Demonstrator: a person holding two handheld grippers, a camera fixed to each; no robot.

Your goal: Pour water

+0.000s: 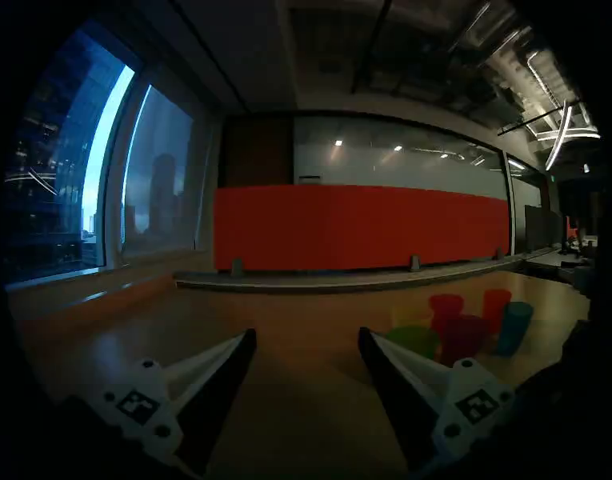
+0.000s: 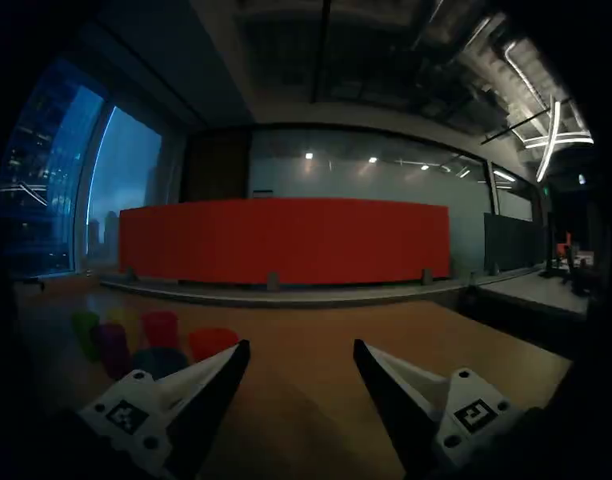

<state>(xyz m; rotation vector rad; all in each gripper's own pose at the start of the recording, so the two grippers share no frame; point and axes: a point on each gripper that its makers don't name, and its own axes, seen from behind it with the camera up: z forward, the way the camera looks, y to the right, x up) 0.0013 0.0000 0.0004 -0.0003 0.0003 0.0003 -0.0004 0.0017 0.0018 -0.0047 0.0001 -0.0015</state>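
Observation:
Several coloured plastic cups stand in a cluster on the wooden table. In the left gripper view they sit at the right: a green cup [image 1: 415, 340], a dark red cup [image 1: 464, 336], a red cup [image 1: 446, 308], an orange-red cup [image 1: 496, 308] and a blue cup [image 1: 514, 326]. My left gripper [image 1: 306, 340] is open, empty, left of the cluster. In the right gripper view the cups lie at the lower left: a green cup [image 2: 85, 330], a purple cup [image 2: 112, 346], a red cup [image 2: 160, 328], an orange cup [image 2: 212, 342]. My right gripper [image 2: 300, 348] is open and empty, to their right.
The wooden table [image 1: 306, 320] stretches ahead to a red partition [image 1: 362, 226] with a glass wall above it. Tall windows [image 1: 66, 192] run along the left. Dark desks and furniture [image 2: 546, 288] stand at the right. The room is dim.

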